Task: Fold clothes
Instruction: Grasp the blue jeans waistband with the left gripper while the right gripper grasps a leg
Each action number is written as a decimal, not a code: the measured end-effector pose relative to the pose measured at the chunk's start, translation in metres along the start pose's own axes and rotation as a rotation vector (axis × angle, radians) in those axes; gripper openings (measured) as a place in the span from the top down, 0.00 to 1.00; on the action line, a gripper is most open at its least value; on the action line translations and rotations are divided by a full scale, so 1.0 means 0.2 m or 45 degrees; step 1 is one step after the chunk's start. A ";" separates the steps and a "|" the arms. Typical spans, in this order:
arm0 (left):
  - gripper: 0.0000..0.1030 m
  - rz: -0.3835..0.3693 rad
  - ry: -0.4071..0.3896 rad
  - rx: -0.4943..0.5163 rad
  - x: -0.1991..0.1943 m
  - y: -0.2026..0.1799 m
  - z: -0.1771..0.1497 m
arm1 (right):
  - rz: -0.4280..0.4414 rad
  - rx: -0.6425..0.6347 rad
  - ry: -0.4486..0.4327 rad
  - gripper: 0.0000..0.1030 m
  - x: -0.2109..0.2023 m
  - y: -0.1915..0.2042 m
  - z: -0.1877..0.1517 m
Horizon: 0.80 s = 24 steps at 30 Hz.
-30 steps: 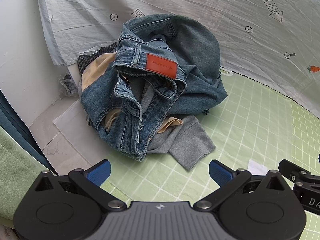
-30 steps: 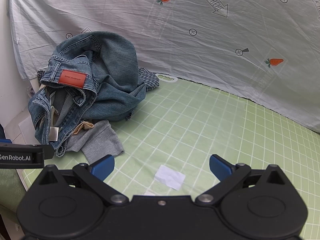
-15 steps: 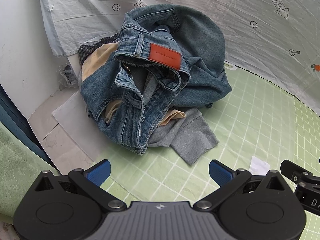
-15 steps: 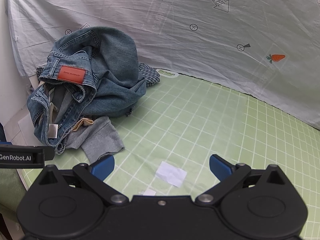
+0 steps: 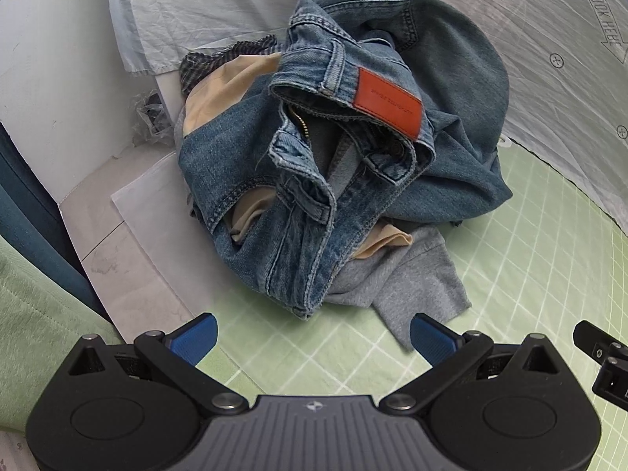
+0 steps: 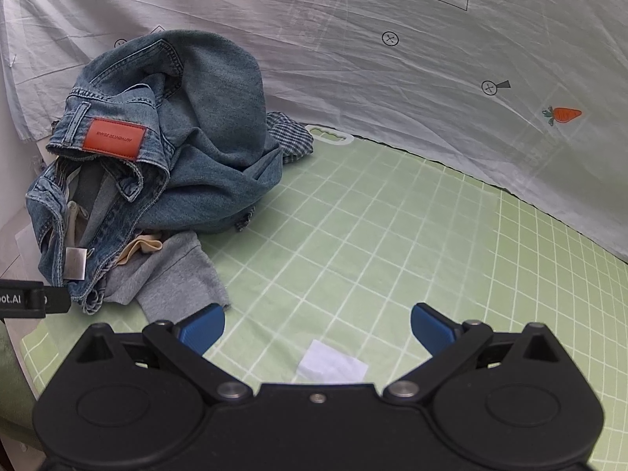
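Note:
A heap of clothes lies at the left end of the green checked mat [image 5: 549, 243] [image 6: 392, 235]. On top are crumpled blue jeans [image 5: 314, 180] [image 6: 204, 149] with an orange waist patch [image 5: 388, 106] [image 6: 114, 138]. Beneath them show a grey garment [image 5: 408, 278] [image 6: 176, 274], a beige one [image 5: 231, 90] and a checked one [image 6: 288, 139]. My left gripper [image 5: 312, 335] hangs open just short of the heap's near edge, holding nothing. My right gripper [image 6: 317, 324] is open over bare mat to the right of the heap, also holding nothing.
A white sheet printed with carrots and arrows [image 6: 431, 59] hangs behind the mat. A white paper slip [image 6: 331, 363] lies on the mat under my right gripper. Left of the heap are a white wall [image 5: 51, 59], pale floor [image 5: 129, 243] and a green cushion edge [image 5: 35, 314].
Both grippers have moved closer to the clothes heap, so it looks larger in both views. Nothing has been grasped and the clothes have not shifted.

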<state>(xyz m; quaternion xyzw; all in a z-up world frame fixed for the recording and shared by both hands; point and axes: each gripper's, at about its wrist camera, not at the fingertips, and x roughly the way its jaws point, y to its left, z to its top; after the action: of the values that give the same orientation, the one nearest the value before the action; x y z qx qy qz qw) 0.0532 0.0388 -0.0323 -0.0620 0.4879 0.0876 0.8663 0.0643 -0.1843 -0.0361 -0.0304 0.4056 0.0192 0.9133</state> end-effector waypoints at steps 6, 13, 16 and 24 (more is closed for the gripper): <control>0.02 -0.025 -0.012 -0.067 0.12 0.06 0.17 | 0.077 0.013 -0.019 0.01 0.23 -0.01 0.22; 0.19 -0.021 -0.022 -0.145 0.27 0.15 0.33 | 0.356 0.201 -0.046 0.04 0.59 -0.03 0.51; 0.26 -0.009 -0.014 -0.177 0.33 0.18 0.38 | 0.514 0.280 -0.022 0.04 0.80 -0.03 0.62; 0.57 -0.020 0.014 -0.200 0.45 0.19 0.46 | 0.733 0.385 0.171 0.19 1.23 0.04 0.68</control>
<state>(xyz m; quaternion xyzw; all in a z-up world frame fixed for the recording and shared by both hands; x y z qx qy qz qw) 0.1674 0.1020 -0.0622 -0.1342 0.4837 0.1184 0.8567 0.3282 -0.1639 -0.1281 0.2201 0.4553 0.2143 0.8357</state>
